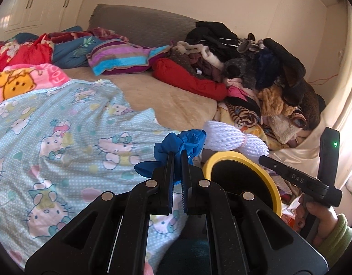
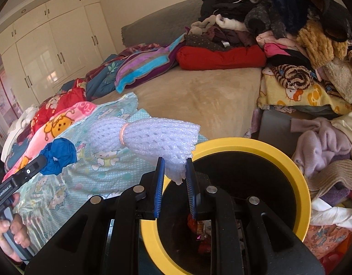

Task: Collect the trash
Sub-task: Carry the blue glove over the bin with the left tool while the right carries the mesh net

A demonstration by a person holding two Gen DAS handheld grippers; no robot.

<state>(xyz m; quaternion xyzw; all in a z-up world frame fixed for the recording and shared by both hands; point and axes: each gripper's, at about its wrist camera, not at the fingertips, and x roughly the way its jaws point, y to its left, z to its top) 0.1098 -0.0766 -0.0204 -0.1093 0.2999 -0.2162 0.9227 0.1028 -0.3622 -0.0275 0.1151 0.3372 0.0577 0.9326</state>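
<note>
My left gripper (image 1: pixel 177 154) is shut on a crumpled blue glove (image 1: pixel 180 142) and holds it above the bed, just left of the yellow-rimmed black bin (image 1: pixel 271 183). My right gripper (image 2: pixel 174 162) is shut on one end of a white foam net sleeve (image 2: pixel 148 135) with an orange band, held at the bin's near left rim (image 2: pixel 299 174). The foam net (image 1: pixel 224 138) and the right gripper's finger (image 1: pixel 290 174) also show in the left wrist view. The blue glove (image 2: pixel 59 155) and the left gripper show at the left of the right wrist view. Wrappers (image 2: pixel 199 229) lie in the bin.
The bed (image 2: pixel 199 98) carries a Hello Kitty blanket (image 1: pixel 61 137), a striped pillow (image 1: pixel 121 57), a red cushion (image 2: pixel 221 57) and a tall pile of clothes (image 2: pixel 301 34) on the right. More clothes (image 2: pixel 331 160) lie beside the bin. White wardrobes (image 2: pixel 50 45) stand behind.
</note>
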